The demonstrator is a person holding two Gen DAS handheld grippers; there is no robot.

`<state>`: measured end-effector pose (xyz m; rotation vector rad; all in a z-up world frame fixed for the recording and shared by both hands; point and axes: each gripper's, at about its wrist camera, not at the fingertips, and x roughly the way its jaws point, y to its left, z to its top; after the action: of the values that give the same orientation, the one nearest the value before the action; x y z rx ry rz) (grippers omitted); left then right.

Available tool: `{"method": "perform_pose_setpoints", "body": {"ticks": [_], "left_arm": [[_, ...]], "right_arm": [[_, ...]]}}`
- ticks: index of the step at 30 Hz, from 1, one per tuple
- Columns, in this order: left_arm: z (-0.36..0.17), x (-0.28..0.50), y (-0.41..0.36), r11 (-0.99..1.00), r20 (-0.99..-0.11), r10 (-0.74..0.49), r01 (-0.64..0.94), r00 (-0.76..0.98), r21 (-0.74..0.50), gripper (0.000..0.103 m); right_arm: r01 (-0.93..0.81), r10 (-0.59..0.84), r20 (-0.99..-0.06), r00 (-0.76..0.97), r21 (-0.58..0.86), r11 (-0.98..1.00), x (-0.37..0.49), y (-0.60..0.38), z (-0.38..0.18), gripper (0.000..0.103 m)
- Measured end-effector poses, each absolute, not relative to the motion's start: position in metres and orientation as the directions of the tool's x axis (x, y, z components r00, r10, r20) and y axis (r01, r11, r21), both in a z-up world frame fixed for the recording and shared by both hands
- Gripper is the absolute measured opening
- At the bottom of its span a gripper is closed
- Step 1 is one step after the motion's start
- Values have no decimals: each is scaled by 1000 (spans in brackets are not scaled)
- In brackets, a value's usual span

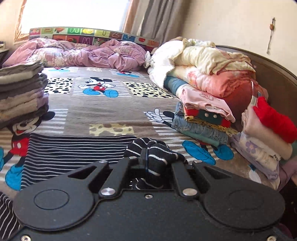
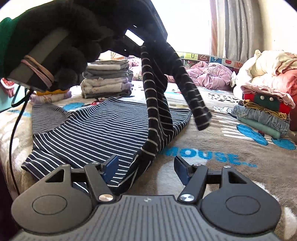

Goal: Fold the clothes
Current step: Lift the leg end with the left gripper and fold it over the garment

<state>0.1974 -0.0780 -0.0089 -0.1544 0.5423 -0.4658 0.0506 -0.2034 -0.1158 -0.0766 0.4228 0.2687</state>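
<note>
- Several folded stacks (image 2: 107,81) are already lying beyond the jaws.
- Left gripper (image 1: 143,157) is pinching the striped shirt (image 2: 89,133), lifting its sleeve (image 2: 157,103).
- Right gripper (image 2: 146,166) is gaping empty; folding is remaining.

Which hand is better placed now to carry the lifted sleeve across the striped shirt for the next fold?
Left. The left tool is already shut on the sleeve and holds it above the striped shirt. The right tool is open, low near the shirt's edge, gripping nothing.

Cartoon-mouse bedspread (image 1: 104,113), rumpled purple quilt (image 1: 74,53) by alphabet headboard panel (image 1: 92,34), grey curtain (image 1: 157,20), bright window (image 1: 74,13)
</note>
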Motion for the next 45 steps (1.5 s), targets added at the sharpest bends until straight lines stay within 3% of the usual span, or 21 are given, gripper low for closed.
{"method": "perform_pose_setpoints", "body": {"ticks": [5, 10, 15, 19, 28, 38, 45], "left_arm": [[-42, 205, -28, 876, -464, -461, 305, 756, -373, 4], [-95, 215, 25, 792, -471, -511, 181, 719, -583, 4], [-124, 217, 49, 709, -501, -549, 55, 669, -703, 5], [-130, 216, 64, 616, -465, -592, -3, 658, -787, 16], [-146, 205, 93, 435, -391, -646, -105, 656, -894, 16], [-184, 195, 140, -43, -143, -674, -232, 725, -972, 19], [-180, 179, 171, -96, -124, -586, -221, 800, -971, 22]], "right_arm": [[-270, 230, -457, 859, -24, 963, 54, -200, -123, 64], [-244, 200, -479, 855, -32, 969, 49, -202, -130, 63], [-253, 172, -481, 860, -108, 961, 40, -198, -136, 63], [-263, 161, -458, 874, -168, 950, 35, -193, -136, 63], [-274, 101, -401, 910, -400, 875, 18, -172, -141, 63], [-273, 90, -402, 911, -424, 864, 21, -171, -143, 63], [-279, 89, -405, 910, -439, 854, 19, -170, -142, 63]]}}
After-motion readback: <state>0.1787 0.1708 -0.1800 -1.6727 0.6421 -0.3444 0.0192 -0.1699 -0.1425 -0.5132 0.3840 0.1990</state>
